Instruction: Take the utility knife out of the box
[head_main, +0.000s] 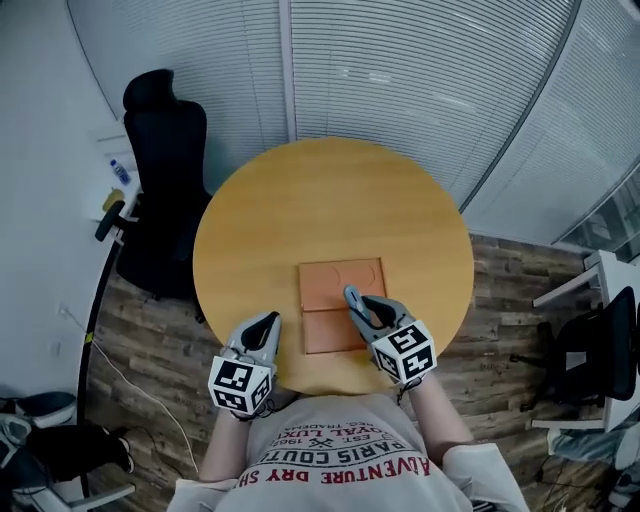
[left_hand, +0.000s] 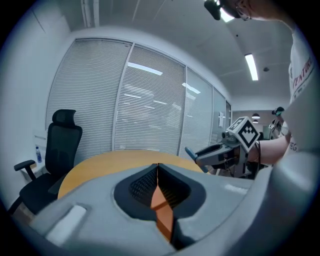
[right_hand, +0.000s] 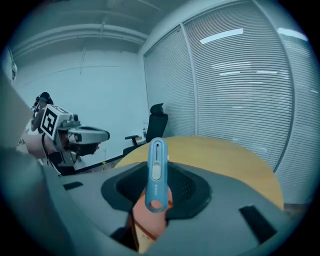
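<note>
A flat orange box (head_main: 338, 285) lies open on the near part of a round wooden table (head_main: 330, 200). My right gripper (head_main: 357, 304) hangs above the box's near half, shut on a light-blue utility knife (right_hand: 156, 167). The knife stands up out of the jaws with its slider facing the camera, and the box shows below it. In the left gripper view the knife's blue tip (left_hand: 190, 151) sticks out ahead of the right gripper. My left gripper (head_main: 268, 322) hovers just left of the box, its fingers (left_hand: 150, 176) closed together at the tips. Orange shows through the slit below them.
A black office chair (head_main: 165, 180) stands at the table's far left, with a small bottle (head_main: 120, 172) on a ledge beside it. Another chair (head_main: 600, 350) and a white desk are at the right. Window blinds run behind the table. The floor is wood planks.
</note>
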